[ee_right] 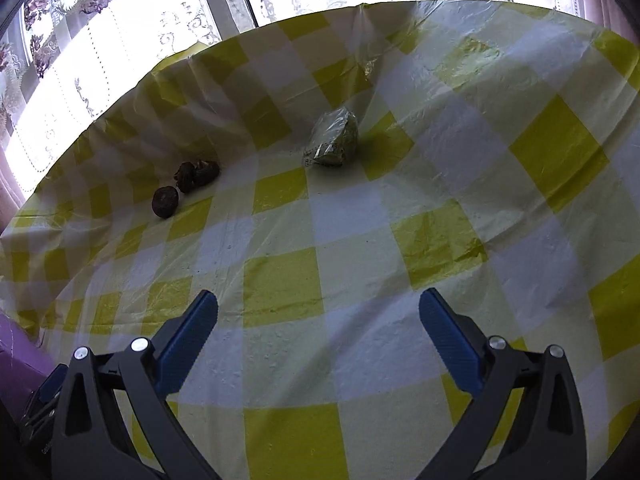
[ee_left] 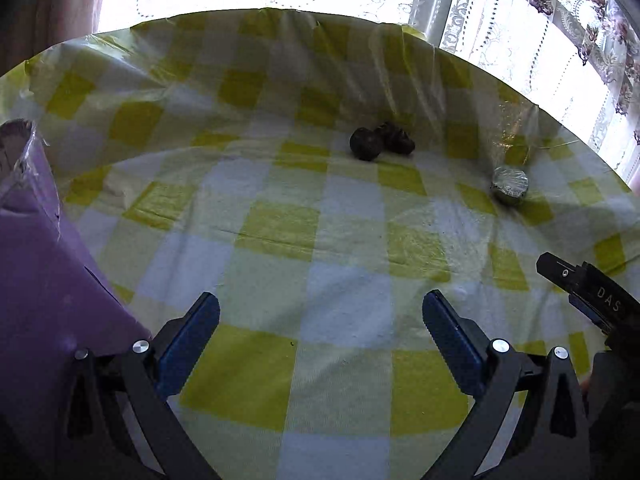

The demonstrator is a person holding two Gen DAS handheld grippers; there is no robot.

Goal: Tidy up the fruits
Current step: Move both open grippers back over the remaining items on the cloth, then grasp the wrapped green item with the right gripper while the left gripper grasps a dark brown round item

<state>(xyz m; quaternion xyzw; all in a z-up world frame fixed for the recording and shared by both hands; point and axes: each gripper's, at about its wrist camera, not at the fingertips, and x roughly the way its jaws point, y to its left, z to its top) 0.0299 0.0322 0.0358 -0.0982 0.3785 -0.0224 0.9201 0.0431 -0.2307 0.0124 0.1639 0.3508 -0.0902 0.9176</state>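
Three dark brown wrinkled fruits lie close together on the yellow-and-white checked tablecloth (ee_left: 280, 236): a round one (ee_left: 365, 143) in front and two (ee_left: 396, 137) touching behind it. The right wrist view shows the round fruit (ee_right: 165, 201) and the pair (ee_right: 197, 175) far to the left. A greenish piece wrapped in clear film (ee_left: 509, 185) (ee_right: 333, 143) rests apart from them. My left gripper (ee_left: 320, 312) hovers open near the table's front, nothing between its blue pads. My right gripper (ee_right: 318, 312) is open and empty too; its black body (ee_left: 588, 292) shows at the right of the left wrist view.
A purple box or bag with a clear film edge (ee_left: 36, 248) stands at the left by my left gripper and shows as a purple corner (ee_right: 16, 344) in the right wrist view. Lace curtains and a bright window (ee_right: 160, 12) lie beyond the table's far edge.
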